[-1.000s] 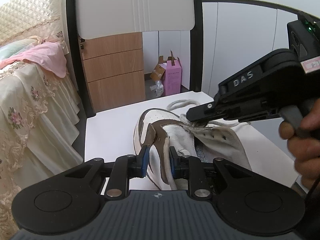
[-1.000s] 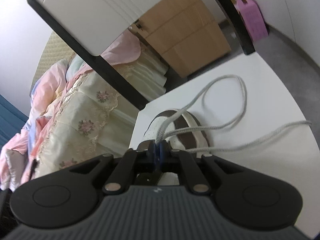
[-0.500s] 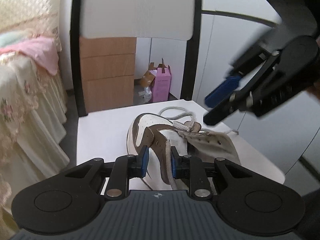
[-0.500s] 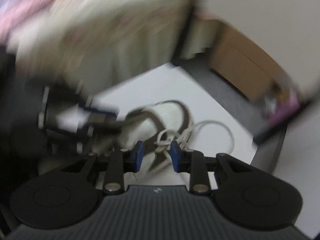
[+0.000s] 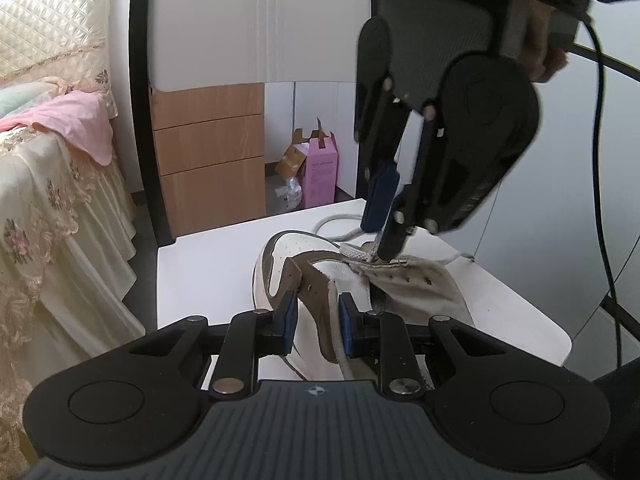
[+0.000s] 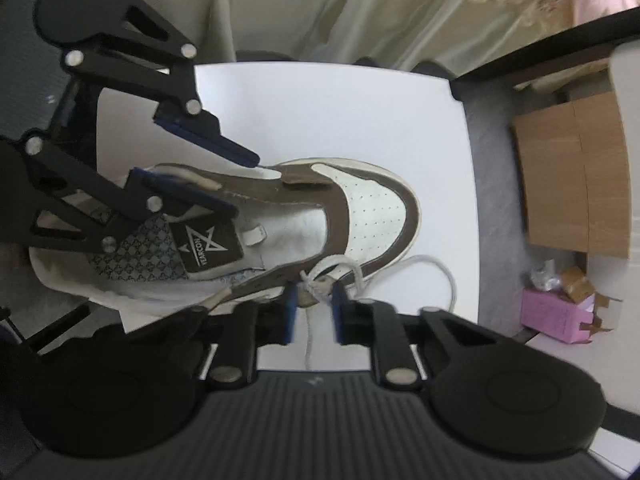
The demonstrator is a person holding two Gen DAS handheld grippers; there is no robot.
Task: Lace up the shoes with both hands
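R tongs [image 6: 314, 314] first: pointing almost straight down. The jaws have just been closing, but there's still a gap btwn the blue pads. The lace [image 6: 320, 276] sits in that gap where it bunches at the lowest eyelet. The gap looks wider than the cord, so I judge it framed, not yet pinched. One thin strand runs back under my R tongs. The rest loops out over the chair seat [image 6: 320, 112] beside the toe.

L tongs [image 5: 318, 322]: narrow, pinching the brown eyelet flap [image 5: 316, 280] w/ one pad outside the shoe wall and one inside. That pins the shoe [image 6: 372, 208] in place.

The relation that matters: the shoe lies flat on the seat, long axis running from the heel by the front edge to the toe toward the back edge, under the backrest. The throat is spread open and the tongue is showing. The lace end is at the toe end of the throat, on the opposite flap [image 5: 416, 280] from the one L holds. So R is the nearer hand by far, right on the cord. L is further back toward the collar.

Next, I reckon R needs to finish closing on the cord, then draw it across the throat toward L's flap. Risk: the pads nip the flap edge along w/ the lace.
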